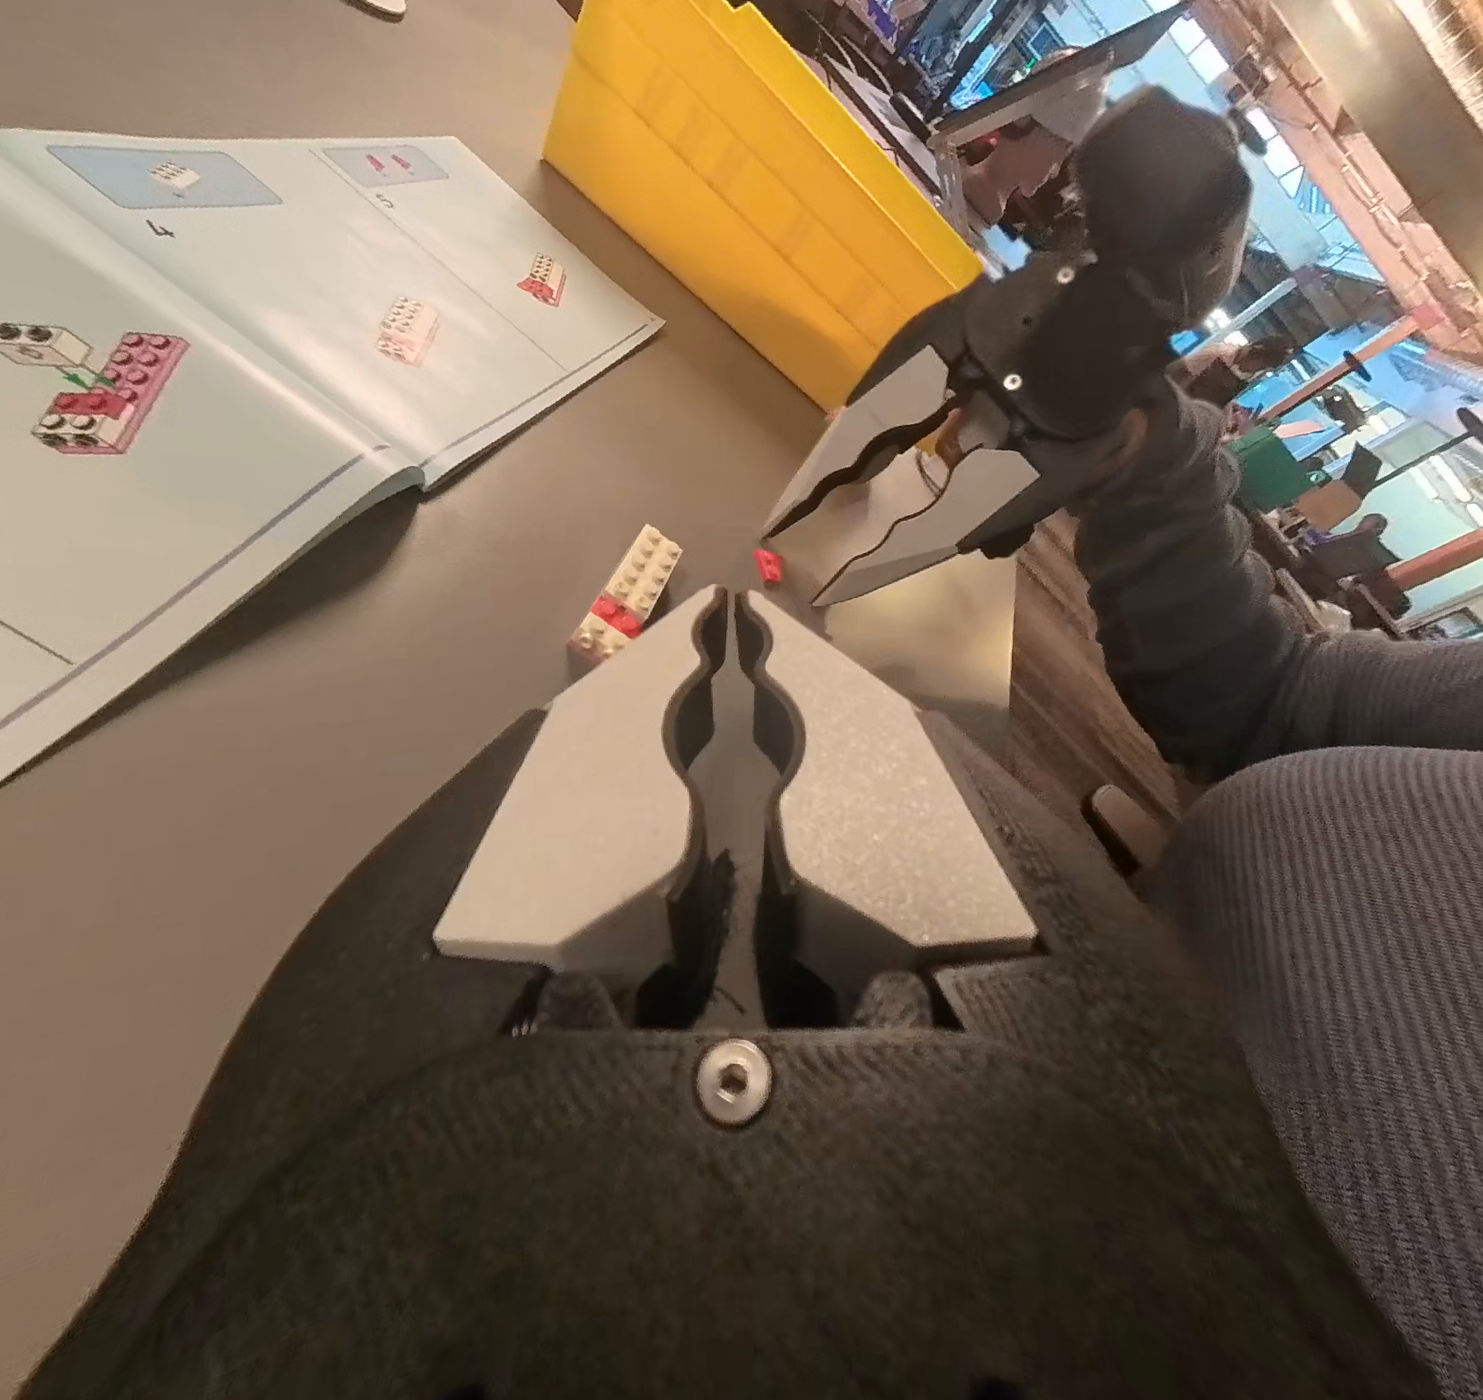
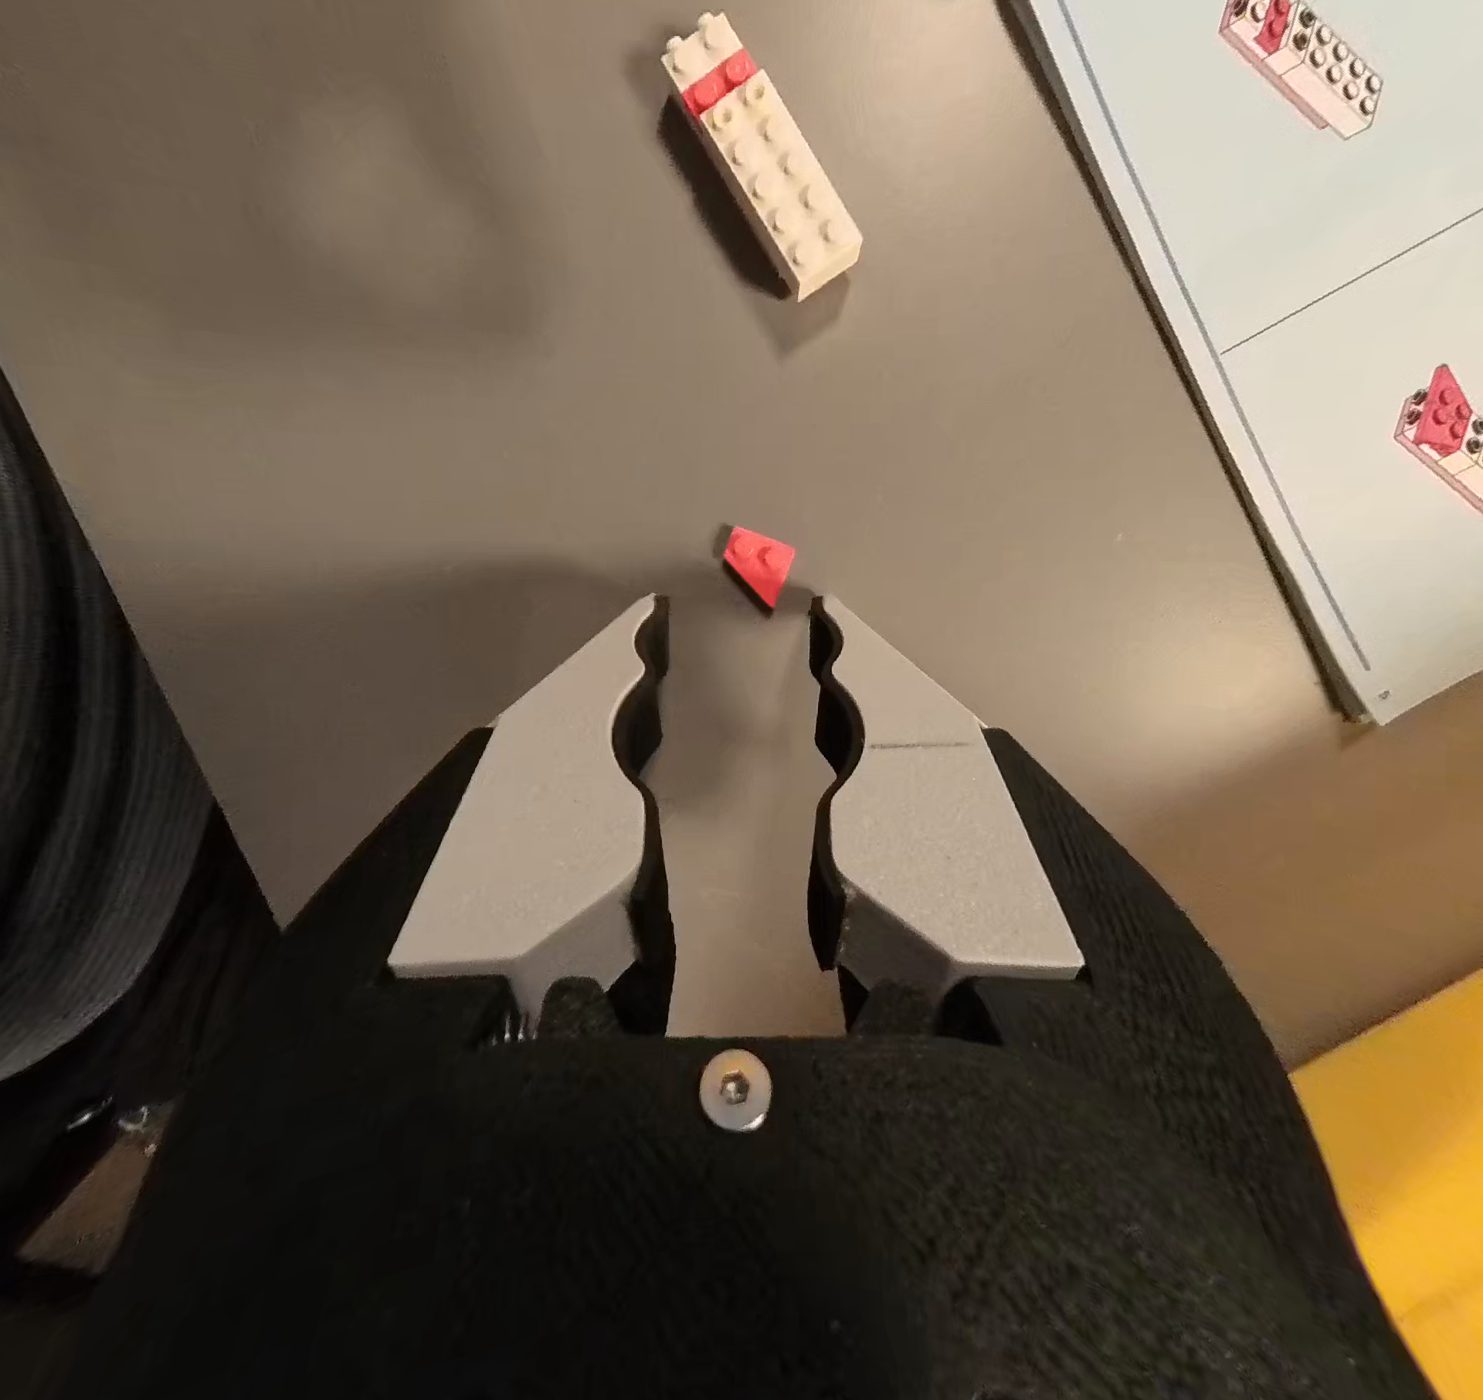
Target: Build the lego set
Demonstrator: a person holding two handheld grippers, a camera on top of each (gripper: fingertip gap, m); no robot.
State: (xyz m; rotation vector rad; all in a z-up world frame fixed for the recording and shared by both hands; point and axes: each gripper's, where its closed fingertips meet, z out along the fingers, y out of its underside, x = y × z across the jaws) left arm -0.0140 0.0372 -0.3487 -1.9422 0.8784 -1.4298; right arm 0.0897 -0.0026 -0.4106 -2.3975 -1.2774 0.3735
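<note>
A small red wedge plate (image 2: pixel 758 555) lies flat on the grey table (image 2: pixel 401 398), just ahead of my right gripper (image 2: pixel 738 600). That gripper is open and its fingertips do not touch the plate. A long white brick assembly with a red piece across one end (image 2: pixel 762 157) lies farther ahead. In the left wrist view my left gripper (image 1: pixel 726 595) is shut with nothing visible between its tips, right beside the white assembly (image 1: pixel 642 591). The right gripper (image 1: pixel 793 568) shows there too, open, tips pointing down over the red plate (image 1: pixel 768 563).
An open light-blue instruction booklet (image 1: pixel 241 318) lies on the table and also shows in the right wrist view (image 2: pixel 1284 278). A yellow plastic bin (image 1: pixel 746 157) stands behind the bricks. The table edge and a person's sleeve (image 1: pixel 1324 920) are at the right. One gripper's finger ends stand about 12 cm off the other's.
</note>
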